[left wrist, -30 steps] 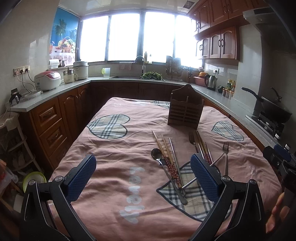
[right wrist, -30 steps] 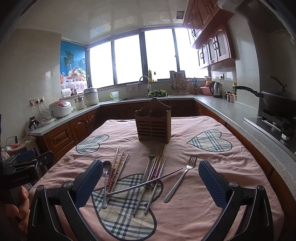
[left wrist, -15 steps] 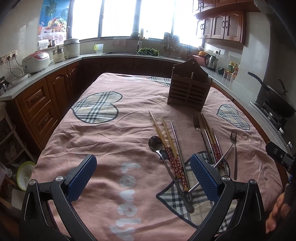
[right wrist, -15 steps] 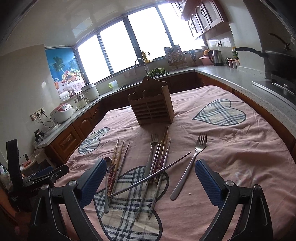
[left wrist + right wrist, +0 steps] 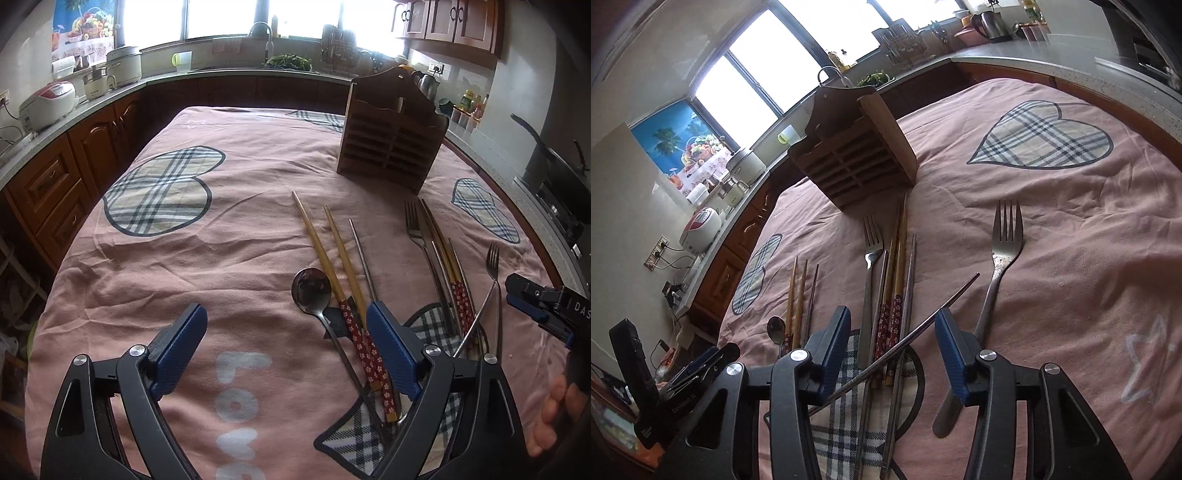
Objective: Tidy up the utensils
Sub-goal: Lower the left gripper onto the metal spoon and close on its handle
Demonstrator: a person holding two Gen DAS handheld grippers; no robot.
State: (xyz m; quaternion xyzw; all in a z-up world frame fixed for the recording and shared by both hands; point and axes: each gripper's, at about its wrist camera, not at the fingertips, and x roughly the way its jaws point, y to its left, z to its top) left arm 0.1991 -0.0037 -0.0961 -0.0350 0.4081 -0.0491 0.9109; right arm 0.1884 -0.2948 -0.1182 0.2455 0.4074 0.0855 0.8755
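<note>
Two closing, empty grippers, left (image 5: 286, 349) and right (image 5: 892, 350); thin, stiff, slippery steel chopstick (image 5: 923, 321) suits a mid-shaft grip.

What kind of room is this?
Most likely a home kitchen. A sink tap stands under the window, a rice cooker sits on the counter, and a pan rests on the stove. Forks and chopsticks lie on the table's pink cloth.
</note>
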